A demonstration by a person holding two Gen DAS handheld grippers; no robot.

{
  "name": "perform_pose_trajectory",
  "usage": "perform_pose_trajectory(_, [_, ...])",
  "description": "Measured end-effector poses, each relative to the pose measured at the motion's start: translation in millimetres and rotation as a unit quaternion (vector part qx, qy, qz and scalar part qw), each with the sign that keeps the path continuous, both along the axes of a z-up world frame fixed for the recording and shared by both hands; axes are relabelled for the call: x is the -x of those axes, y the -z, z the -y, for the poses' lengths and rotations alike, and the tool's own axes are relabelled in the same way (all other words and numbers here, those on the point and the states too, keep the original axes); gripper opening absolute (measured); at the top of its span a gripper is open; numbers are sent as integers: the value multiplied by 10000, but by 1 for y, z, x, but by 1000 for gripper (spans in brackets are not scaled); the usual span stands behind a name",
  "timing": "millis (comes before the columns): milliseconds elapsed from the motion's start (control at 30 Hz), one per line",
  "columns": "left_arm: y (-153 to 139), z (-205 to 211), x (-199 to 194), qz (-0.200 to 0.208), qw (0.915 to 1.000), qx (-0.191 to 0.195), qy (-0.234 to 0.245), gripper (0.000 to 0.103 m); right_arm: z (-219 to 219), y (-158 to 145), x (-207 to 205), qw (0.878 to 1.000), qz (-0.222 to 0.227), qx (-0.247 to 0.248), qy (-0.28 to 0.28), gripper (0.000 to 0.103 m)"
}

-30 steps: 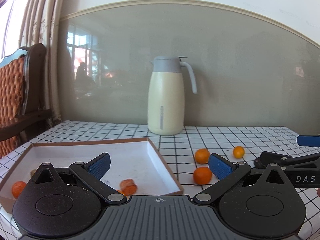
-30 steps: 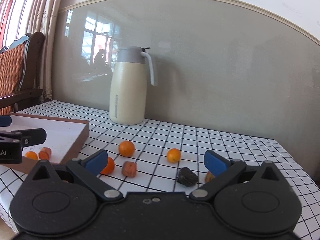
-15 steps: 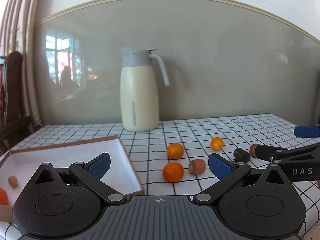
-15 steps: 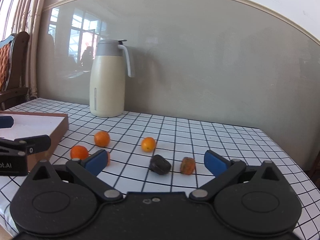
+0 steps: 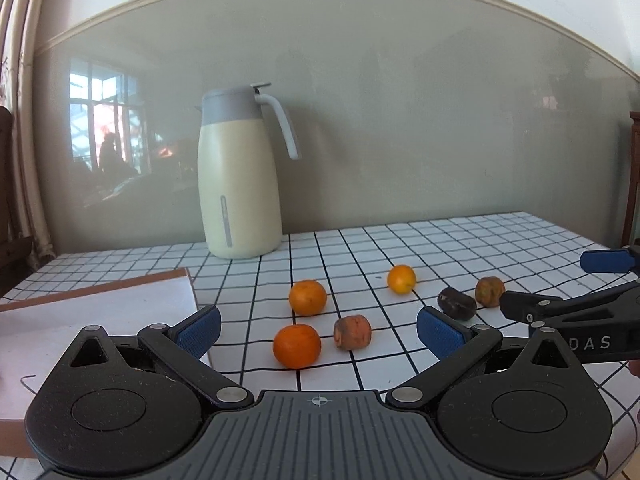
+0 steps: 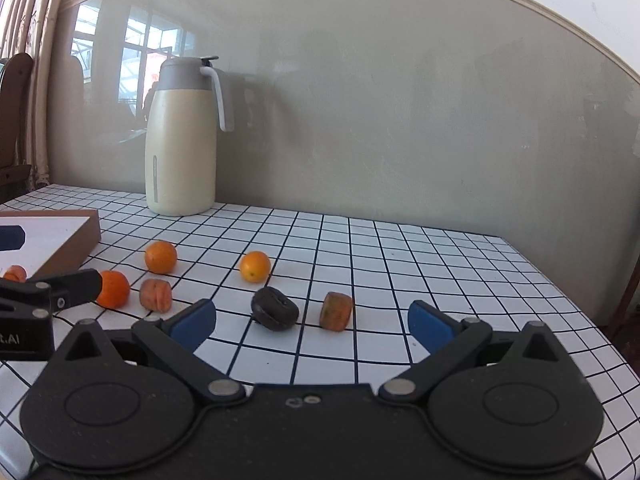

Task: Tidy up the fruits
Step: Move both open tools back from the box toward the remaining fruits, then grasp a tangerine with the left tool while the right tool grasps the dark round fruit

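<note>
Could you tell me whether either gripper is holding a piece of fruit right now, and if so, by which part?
Nothing is held. The left gripper and the right gripper are both open, with the fruit lying loose on the table.

Jug (image 5: 240, 184) smooth satin plastic; tablecloth (image 6: 400, 264) glossy grid-print; box (image 6: 76, 236) matt cardboard; oranges (image 5: 297, 346) dimpled skin.

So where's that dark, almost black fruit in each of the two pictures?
Left wrist view: the dark fruit lies right of centre on the checked table, just left of a brownish fruit and beyond the left claw.
Right wrist view: the dark fruit lies near the middle, between the right claw's fingers.
Shared landmark: the cream jug by the wall.
</note>
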State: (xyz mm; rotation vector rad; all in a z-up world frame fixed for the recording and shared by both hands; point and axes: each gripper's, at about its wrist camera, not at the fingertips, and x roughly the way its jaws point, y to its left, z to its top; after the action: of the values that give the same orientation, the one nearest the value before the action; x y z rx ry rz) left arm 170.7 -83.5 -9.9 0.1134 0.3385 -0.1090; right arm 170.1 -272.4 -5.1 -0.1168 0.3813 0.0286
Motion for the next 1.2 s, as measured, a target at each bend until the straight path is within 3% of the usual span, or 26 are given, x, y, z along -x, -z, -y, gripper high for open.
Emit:
perform_pose_trajectory(633, [17,4,-43,-432,9987,118,-253,103,-6,8,-42,9993,-202,-204,-232,85])
perform_pose_trajectory(867, [23,4,-57,-568,9975,146,-393,103,-9,11,-52,9984,-303,-370,-293,74])
perform_pose_trajectory(900, [23,4,-57,-591,9974,124,-395,101,-9,11,-53,9983,-308,-393,-311,74])
perform_pose_trajectory(967, [25,5,-61,-723,9966,54,-387,85,-10,10,-54,9980,-296,-429,-345,74])
perform_pose_trajectory(1100, [30,5,-66,-896,9951,31,-410,83,-12,11,-57,9979,-293,-415,-392,74])
perform_pose_trajectory(1200, [32,5,-70,-1005,9940,45,-430,76,-13,14,-61,9973,-387,-457,-423,72])
